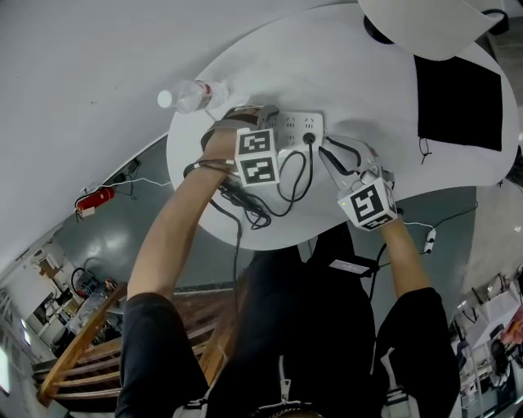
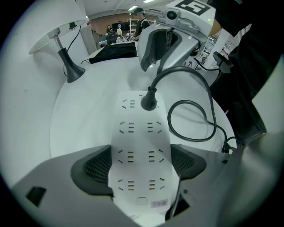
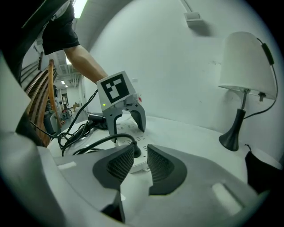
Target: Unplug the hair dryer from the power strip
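My left tongs (image 2: 141,168) are closed across the strip (image 2: 140,128), a pad on each long side, pinning it to the white table (image 2: 75,119). The black plug (image 2: 149,102) sits in a socket at the strip's far end, its cord (image 2: 208,115) looping off right. My right tongs (image 3: 140,162) are open only a slit and empty, the plug just past their tips, though I can't quite tell whether a pad touches it.

Bright, even light from ceiling lamps (image 2: 133,8) beyond the table (image 1: 343,73) leaves only faint shadows on its white top, while my claw cameras bow everything and blacken at the corners.
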`<action>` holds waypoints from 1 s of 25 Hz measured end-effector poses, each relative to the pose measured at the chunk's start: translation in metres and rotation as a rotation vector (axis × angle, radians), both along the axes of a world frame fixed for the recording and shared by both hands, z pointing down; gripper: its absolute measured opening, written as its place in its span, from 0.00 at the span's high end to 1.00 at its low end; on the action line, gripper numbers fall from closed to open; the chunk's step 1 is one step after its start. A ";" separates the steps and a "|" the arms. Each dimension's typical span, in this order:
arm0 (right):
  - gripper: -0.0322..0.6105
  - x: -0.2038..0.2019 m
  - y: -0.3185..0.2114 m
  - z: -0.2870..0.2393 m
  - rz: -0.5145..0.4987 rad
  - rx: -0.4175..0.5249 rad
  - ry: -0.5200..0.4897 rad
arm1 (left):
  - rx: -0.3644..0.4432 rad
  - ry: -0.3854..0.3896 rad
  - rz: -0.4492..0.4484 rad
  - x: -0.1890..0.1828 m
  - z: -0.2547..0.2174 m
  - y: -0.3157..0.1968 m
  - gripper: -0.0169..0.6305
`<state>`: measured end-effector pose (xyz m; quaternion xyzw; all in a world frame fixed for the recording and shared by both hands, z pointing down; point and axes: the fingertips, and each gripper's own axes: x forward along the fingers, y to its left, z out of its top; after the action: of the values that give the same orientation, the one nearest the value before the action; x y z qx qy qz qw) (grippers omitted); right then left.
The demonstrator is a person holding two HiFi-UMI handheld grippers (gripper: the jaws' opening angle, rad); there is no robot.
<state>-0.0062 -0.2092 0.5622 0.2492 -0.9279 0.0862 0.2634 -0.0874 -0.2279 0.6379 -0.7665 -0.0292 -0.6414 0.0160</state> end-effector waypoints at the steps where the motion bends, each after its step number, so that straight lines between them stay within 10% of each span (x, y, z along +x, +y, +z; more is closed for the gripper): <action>1: 0.82 -0.003 0.001 0.001 -0.014 0.003 0.001 | 0.000 0.000 -0.001 0.000 0.000 0.000 0.36; 25: 0.86 -0.041 -0.010 0.016 0.011 0.028 -0.052 | 0.007 -0.008 -0.006 0.001 0.001 -0.001 0.36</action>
<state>-0.0476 -0.2196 0.5787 0.2557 -0.9342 0.0811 0.2353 -0.0868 -0.2291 0.6386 -0.7639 -0.0247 -0.6446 0.0166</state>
